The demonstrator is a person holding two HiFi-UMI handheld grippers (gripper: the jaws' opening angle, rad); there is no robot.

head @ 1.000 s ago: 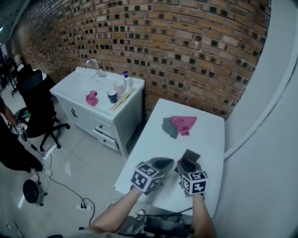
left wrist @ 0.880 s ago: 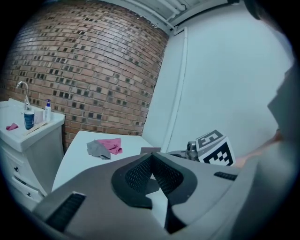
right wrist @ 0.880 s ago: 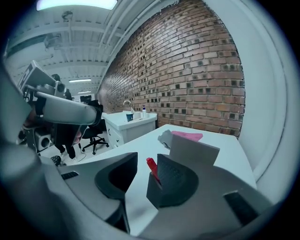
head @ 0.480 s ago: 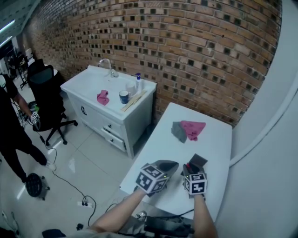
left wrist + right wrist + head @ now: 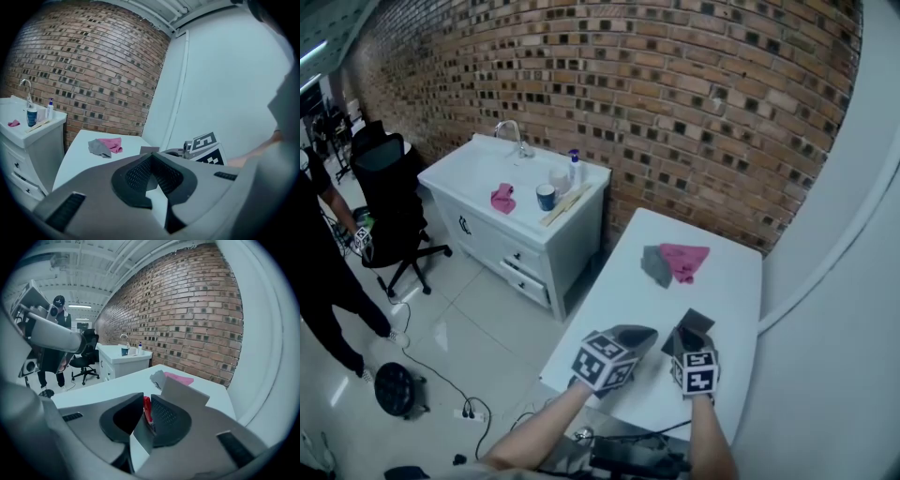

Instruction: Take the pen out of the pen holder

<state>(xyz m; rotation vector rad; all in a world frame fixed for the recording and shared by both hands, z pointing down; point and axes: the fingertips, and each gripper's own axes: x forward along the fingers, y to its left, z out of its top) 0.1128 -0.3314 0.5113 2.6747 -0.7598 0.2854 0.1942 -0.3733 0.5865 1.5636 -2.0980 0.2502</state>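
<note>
The pen [image 5: 146, 411] is red and stands in the holder [image 5: 183, 391], a grey open-topped box near the desk's [image 5: 717, 277] near edge, toward its right corner. Only the pen's upper end shows; it sits between the pads of the right gripper [image 5: 146, 400]. That gripper's jaws are drawn in to a narrow slot with the pen pinched in it, so it appears to have hold of the pen, though the pen is not yet lifted clear. A corner of the holder's wall also rises just below the jaws, probably because the gripper comes in low over the rim to catch the short exposed end. The left gripper [image 5: 150, 157] has its jaw tips together with nothing between them. It points at the holder from the left-edge side, its tips just beside the box; contact cannot be told. It is likely placed there to steady the light box against the pull. A grey cloth [image 5: 655, 265] and a pink cloth [image 5: 686, 258] lie touching near the far edge, well apart from the work. Off the desk's left edge stands a sink cabinet [image 5: 511, 202].
</note>
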